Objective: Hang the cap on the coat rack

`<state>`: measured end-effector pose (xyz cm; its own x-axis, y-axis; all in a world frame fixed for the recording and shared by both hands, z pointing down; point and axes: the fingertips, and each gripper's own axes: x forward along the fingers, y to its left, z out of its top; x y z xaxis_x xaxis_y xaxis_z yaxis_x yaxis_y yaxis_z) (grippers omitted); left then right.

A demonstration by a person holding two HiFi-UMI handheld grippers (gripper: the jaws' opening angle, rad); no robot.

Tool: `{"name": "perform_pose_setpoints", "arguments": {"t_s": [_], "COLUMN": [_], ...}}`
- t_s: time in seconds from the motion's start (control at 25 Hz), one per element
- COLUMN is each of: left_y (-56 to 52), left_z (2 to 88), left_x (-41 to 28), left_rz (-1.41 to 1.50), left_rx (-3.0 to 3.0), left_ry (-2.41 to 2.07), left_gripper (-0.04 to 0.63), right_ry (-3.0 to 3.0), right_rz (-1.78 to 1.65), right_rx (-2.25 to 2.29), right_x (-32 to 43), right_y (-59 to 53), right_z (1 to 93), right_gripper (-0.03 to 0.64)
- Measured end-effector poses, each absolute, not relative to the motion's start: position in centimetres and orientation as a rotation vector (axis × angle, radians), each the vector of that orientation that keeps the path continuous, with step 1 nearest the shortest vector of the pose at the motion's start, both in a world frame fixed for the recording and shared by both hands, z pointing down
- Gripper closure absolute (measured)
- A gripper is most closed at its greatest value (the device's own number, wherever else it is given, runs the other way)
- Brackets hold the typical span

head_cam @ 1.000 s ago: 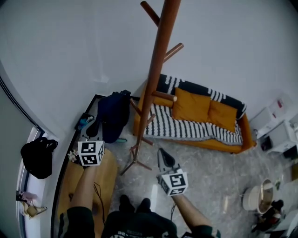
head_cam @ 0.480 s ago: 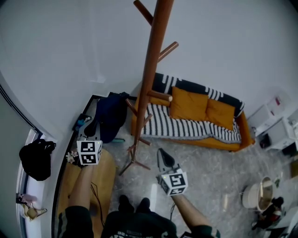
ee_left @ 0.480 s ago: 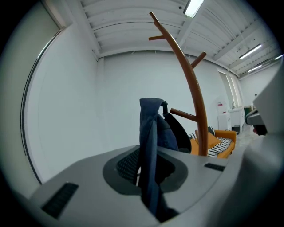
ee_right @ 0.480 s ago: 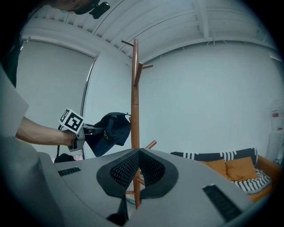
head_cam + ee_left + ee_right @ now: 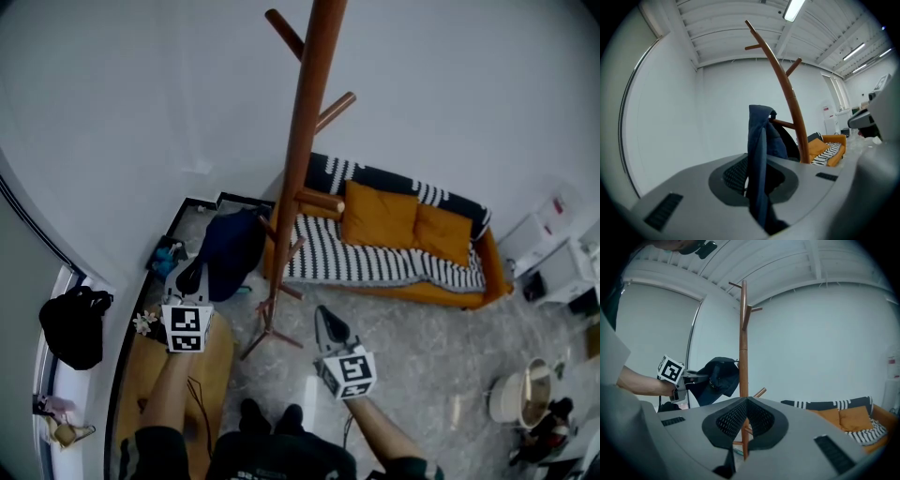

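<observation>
Left gripper view: the left gripper [image 5: 757, 161] has its jaws clamped on a fold of the dark blue cap [image 5: 761, 131], which stands up between them and droops over their inner hollow. Just behind the cap rises the brown rack [image 5: 787, 89]. Right gripper view: the right gripper [image 5: 746, 400] has its jaws together with nothing in them, pointing at the rack's pole. There the cap hangs from the left gripper just left of the pole; contact cannot be told. In the head view the cap is beside the rack's lower pegs, above the floor, hung on none of them. A wooden table [image 5: 141, 366] lies under the left forearm. Behind the rack an orange sofa [image 5: 431, 292] stands against the white wall [image 5: 141, 94].
</observation>
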<state>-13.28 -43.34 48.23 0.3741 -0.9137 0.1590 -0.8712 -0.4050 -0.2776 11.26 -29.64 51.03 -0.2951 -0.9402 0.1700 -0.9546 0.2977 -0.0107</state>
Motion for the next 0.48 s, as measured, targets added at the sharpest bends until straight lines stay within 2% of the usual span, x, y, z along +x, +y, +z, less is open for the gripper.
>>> {"name": "perform_pose_setpoints", "arguments": {"t_s": [0.48], "left_y": [-41.1], "left_z": [51.8], "left_x": [-12.3], "left_rz": [-0.488], "left_rx": [-2.476], "left_ry": [1.589], "left_gripper": [0.569], "right_ry": [-2.422], "right_rz": [0.162], "right_rx": [1.757], "right_x": [11.1], "right_y": [-29.7], "right_z": [51.5], "right_gripper": [0.62]}}
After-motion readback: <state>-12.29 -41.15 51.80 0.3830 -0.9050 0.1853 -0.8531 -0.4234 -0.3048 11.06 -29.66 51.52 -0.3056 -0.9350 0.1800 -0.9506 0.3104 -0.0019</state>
